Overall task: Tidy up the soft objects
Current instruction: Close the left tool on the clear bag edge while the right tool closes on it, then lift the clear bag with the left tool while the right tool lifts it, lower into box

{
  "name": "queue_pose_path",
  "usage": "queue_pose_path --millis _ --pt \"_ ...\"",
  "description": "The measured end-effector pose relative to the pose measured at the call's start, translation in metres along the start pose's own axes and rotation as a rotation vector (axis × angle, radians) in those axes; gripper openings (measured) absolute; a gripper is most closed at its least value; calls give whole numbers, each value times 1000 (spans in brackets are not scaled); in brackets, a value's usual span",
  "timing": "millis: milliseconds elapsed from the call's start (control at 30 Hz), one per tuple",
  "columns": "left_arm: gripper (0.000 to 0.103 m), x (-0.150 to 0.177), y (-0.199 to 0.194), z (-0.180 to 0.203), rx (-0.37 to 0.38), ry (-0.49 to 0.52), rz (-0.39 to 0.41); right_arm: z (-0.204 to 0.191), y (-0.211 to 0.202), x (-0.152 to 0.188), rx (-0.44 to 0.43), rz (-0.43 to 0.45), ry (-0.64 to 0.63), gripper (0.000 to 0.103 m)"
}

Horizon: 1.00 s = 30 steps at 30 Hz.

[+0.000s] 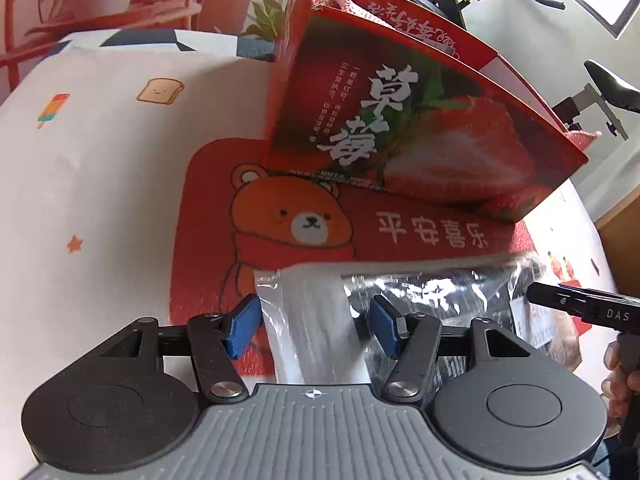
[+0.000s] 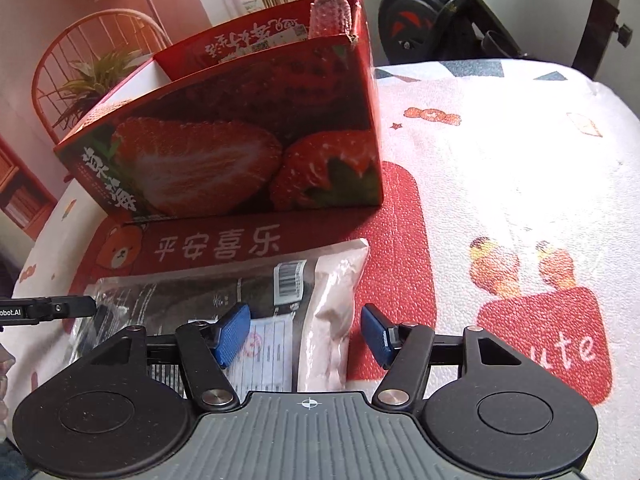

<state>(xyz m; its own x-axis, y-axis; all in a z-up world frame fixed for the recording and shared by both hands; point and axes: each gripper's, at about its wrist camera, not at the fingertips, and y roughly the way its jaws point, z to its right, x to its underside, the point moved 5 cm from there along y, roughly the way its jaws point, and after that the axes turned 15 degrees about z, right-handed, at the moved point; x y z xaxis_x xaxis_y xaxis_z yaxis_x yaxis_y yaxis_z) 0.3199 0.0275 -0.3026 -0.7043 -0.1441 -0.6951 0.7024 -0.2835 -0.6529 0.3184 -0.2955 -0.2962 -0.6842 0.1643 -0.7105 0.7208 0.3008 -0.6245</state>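
A soft plastic packet (image 1: 316, 320) with a dark printed label (image 2: 224, 292) lies on the red bear mat (image 1: 280, 220) in front of the open strawberry box (image 1: 400, 120). My left gripper (image 1: 312, 328) straddles the packet's pale left end, blue pads apart. The left pad is at the packet's edge and the right pad is over the clear film. My right gripper (image 2: 304, 334) is open over the packet's other end. Its left pad is above the label and a gap shows between the packet's edge and the right pad. A pink knitted piece (image 2: 332, 4) sticks out of the box (image 2: 240, 140).
The mat (image 2: 400, 240) lies on a white printed cloth (image 1: 100, 160) over the table. A finger of the right gripper (image 1: 560, 300) and a hand (image 1: 616, 380) show at the left wrist view's right edge. Exercise equipment (image 2: 424, 28) and a potted plant (image 2: 88, 80) stand beyond the table.
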Motion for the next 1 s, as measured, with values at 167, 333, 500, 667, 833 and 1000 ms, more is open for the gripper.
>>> queue_pose_path --millis 167,333,500,667,833,1000 --pt "70 -12 11 -2 42 -28 -25 4 15 -11 -35 -69 42 63" --pt "72 -19 14 -1 58 -26 -31 1 20 -17 -45 -109 26 56" --pt "65 -15 13 9 160 -85 -35 -11 13 -22 -85 -115 11 45" --pt "45 -19 -8 -2 206 -102 4 -13 -7 -34 -113 -75 -44 33" --pt "42 -29 -37 2 244 -13 51 -29 -35 -44 -167 -29 -202 28" --pt "42 -31 -57 13 249 103 72 -47 -55 -41 -163 -9 -380 25"
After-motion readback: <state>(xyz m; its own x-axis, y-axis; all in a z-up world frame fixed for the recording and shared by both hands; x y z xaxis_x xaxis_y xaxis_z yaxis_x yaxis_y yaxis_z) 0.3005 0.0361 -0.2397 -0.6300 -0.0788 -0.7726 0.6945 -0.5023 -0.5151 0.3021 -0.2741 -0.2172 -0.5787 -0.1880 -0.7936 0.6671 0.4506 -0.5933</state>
